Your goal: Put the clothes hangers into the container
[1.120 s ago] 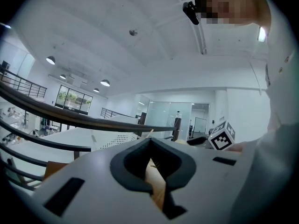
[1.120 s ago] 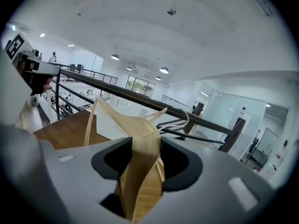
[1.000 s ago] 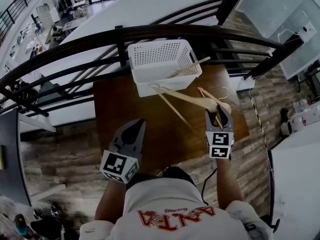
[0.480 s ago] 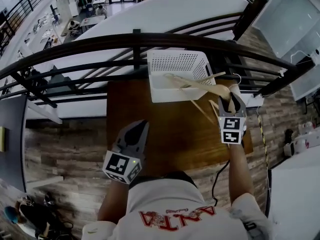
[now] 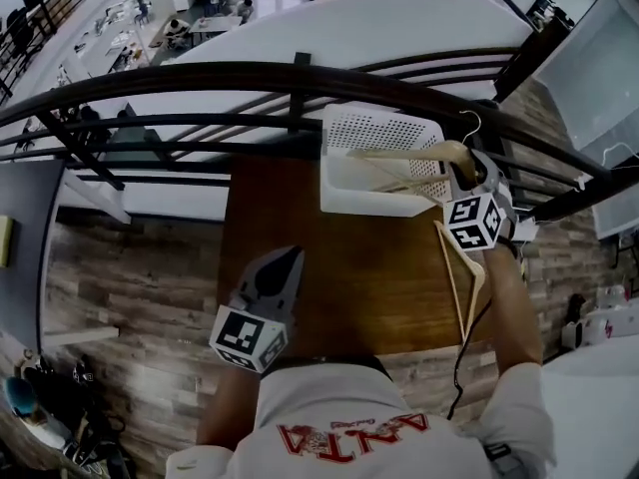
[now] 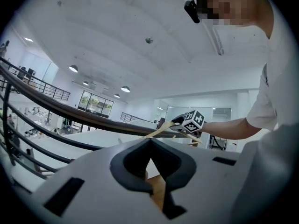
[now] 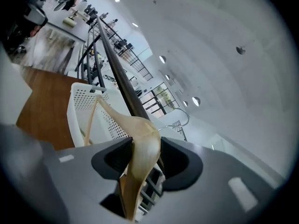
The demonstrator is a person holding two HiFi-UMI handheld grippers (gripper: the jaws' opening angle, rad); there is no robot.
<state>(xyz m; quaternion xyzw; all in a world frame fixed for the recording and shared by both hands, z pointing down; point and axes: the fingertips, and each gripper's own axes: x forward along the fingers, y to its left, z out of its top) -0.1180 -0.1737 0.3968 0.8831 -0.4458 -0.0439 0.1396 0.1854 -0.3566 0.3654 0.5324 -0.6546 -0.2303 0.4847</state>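
Observation:
A white perforated basket stands at the far edge of the brown table. My right gripper is at the basket's right rim, shut on a wooden hanger at its middle. One hanger arm reaches left over the basket, and the other slants down over the table's right side. In the right gripper view the hanger is pinched between the jaws, its metal hook above, the basket ahead. A second hanger lies inside the basket. My left gripper hovers near the table's front edge, shut and empty.
A black railing curves right behind the basket and the table. Wood-plank floor lies left and right of the table. A dark cable hangs from my right arm past the table's front right corner.
My right gripper carried the hanger up off the table toward the basket's right rim and rolled, so one hanger arm now lies over the basket. The left gripper shifted only a little.

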